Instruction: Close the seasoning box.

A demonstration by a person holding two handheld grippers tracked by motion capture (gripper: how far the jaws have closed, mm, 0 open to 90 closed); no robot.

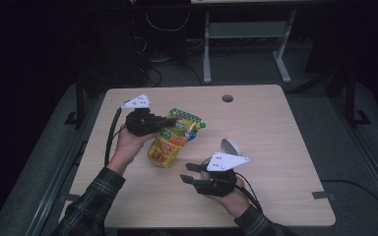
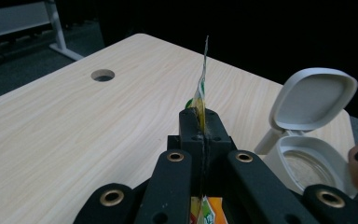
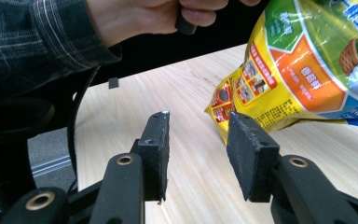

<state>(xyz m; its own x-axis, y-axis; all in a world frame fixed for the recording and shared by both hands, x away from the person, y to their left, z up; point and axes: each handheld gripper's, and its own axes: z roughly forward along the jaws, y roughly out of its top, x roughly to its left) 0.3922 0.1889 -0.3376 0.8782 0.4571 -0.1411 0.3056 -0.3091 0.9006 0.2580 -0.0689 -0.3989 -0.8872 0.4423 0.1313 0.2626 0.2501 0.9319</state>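
Observation:
A yellow, green and orange snack bag [image 1: 170, 140] hangs tilted over the middle of the wooden table [image 1: 275, 128], its lower corner near the tabletop. My left gripper [image 1: 170, 120] is shut on the bag's top edge; in the left gripper view the thin sealed edge [image 2: 202, 93] sticks up between the closed jaws [image 2: 200, 122]. My right gripper [image 1: 189, 173] stands open at the near right, pointing left, with nothing between its fingers. In the right gripper view the bag [image 3: 298, 70] hangs just beyond the gripper [image 3: 198, 140].
A white round container with its hinged lid up [image 1: 229, 147] stands on the table right behind my right gripper; the left gripper view shows it [image 2: 303, 135] at right. A cable hole [image 1: 227, 98] lies at the table's far side. A desk frame [image 1: 246, 44] stands beyond.

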